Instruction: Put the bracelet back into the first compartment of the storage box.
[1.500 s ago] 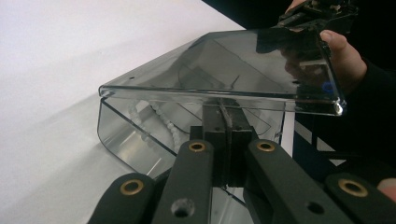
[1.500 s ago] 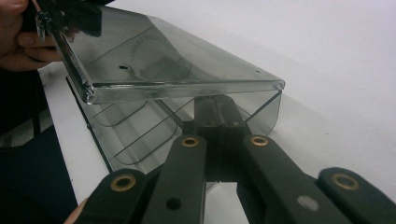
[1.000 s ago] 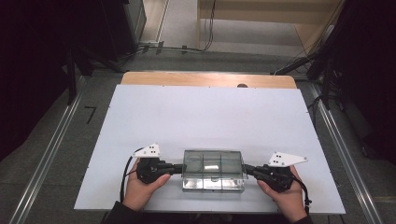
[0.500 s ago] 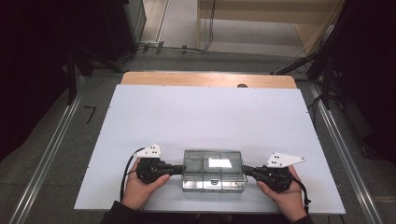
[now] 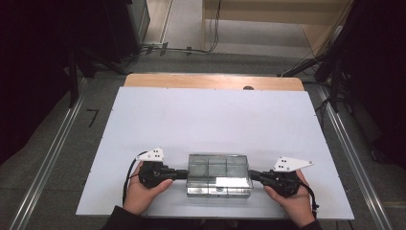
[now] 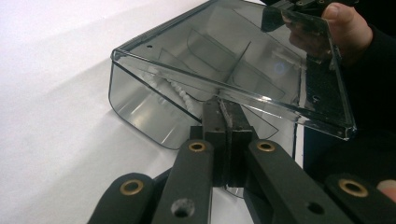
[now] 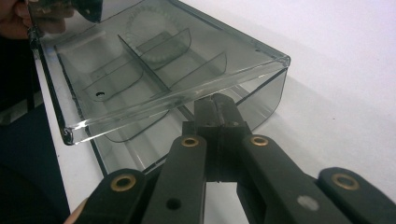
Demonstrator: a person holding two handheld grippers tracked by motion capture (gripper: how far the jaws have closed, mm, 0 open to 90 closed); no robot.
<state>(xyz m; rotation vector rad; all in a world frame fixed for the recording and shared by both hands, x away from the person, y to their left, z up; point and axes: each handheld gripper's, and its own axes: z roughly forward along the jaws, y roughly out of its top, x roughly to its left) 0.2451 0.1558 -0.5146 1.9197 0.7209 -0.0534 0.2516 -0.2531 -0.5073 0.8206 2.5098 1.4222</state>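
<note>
the left gripper (image 6: 223, 109) has its jaws pressed together, tips against the short end wall of the clear divided box (image 5: 218, 173) under its lid rim. the right gripper (image 7: 216, 109) is likewise closed, tips at the opposite end wall. the box sits between them, left gripper (image 5: 179, 173) at its 9 o'clock, right gripper (image 5: 254, 175) at 3 o'clock, near the 6 o'clock edge of the white table (image 5: 210, 120).

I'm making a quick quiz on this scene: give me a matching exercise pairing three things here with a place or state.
Things:
1. left gripper
2. right gripper
3. clear divided box

Places or states:
A. lies on the white table between both grippers
B. shut, at the box's left end
C. shut, at the box's right end

Pairs: 1-B, 2-C, 3-A
</note>
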